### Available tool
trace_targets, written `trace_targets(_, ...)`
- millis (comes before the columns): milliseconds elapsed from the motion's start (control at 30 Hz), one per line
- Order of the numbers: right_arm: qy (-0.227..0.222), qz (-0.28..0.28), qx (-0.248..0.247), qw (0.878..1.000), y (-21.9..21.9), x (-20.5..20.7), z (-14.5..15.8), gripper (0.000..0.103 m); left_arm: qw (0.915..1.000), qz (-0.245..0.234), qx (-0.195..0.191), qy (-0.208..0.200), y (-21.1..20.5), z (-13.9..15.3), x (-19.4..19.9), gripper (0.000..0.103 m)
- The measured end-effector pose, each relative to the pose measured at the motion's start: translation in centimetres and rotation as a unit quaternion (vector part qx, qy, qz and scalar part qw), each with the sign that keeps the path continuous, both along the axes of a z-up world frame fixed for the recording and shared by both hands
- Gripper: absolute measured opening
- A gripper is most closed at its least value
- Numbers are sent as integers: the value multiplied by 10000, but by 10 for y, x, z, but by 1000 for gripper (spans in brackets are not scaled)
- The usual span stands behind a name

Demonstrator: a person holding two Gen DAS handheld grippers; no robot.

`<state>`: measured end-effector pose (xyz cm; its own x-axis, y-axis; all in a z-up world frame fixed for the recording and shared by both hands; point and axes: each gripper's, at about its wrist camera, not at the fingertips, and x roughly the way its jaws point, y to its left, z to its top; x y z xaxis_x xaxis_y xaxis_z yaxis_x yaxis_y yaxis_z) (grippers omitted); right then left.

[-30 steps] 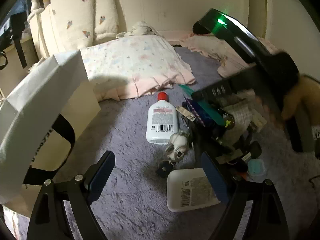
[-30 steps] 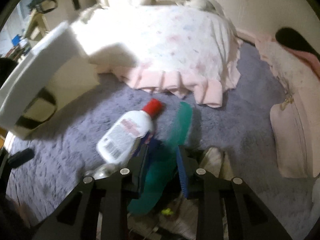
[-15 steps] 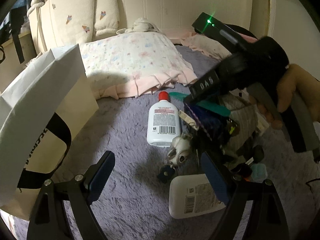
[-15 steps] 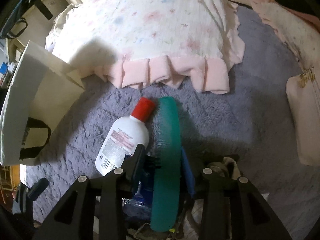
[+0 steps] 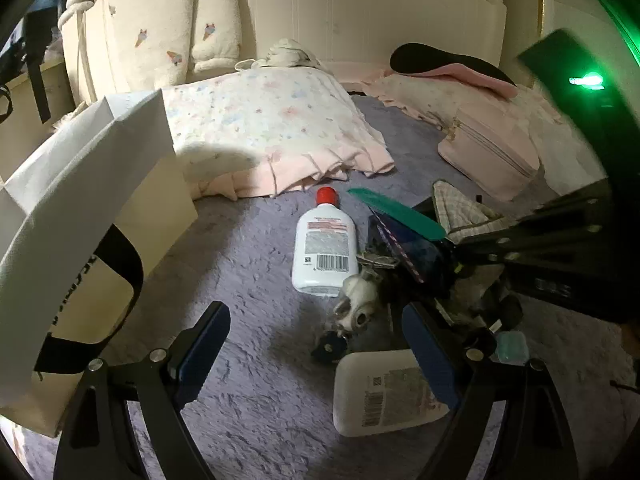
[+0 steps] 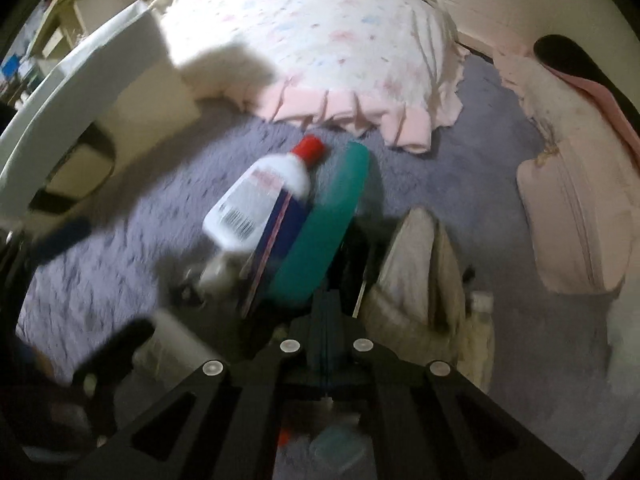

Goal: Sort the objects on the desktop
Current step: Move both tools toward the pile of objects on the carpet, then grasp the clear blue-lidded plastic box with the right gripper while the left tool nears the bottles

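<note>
A pile of small objects lies on a purple fuzzy blanket (image 5: 248, 280). My right gripper (image 6: 326, 300) is shut on a flat teal comb-like piece (image 6: 324, 232), held tilted above a white bottle with a red cap (image 6: 260, 196); a dark blue packet (image 6: 280, 232) shows beside it. In the left wrist view the teal piece (image 5: 400, 212) juts out from the right gripper (image 5: 452, 244). My left gripper (image 5: 316, 352) is open and empty, low over the blanket, near a second white bottle (image 5: 384, 396) and a small skull-like trinket (image 5: 356, 304).
A white paper bag with black handles (image 5: 80, 216) stands at the left. A floral pillow (image 5: 272, 132) lies behind the bottles. A pink zip pouch (image 5: 488, 156) sits at the right, a checked cloth pouch (image 5: 460, 212) in the pile.
My right gripper has closed fully on the teal piece and lifted it, pulling back. The left gripper has stayed open and barely moved.
</note>
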<state>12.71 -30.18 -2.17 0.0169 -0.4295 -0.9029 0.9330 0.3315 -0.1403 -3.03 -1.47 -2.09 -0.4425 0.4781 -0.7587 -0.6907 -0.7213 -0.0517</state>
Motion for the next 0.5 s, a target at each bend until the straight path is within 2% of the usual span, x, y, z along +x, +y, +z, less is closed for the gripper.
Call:
trace_targets(100, 172, -95, -125, 9997, 14, 3, 9, 0, 9998, -186, -21, -51, 2, -3, 2, 88)
trace_targets(200, 70, -87, -105, 9999, 31, 5, 21, 0, 9993, -343, -84, -134, 5, -8, 5, 88)
trace_targets(333, -219, -183, -151, 9995, 54, 2, 35, 0, 9980, -586, -190, -151, 7, -14, 10, 88)
trace_targets(500, -589, -660, -250, 9958, 67, -21, 47, 0, 9962, -709, -180, -482, 5, -24, 6, 87)
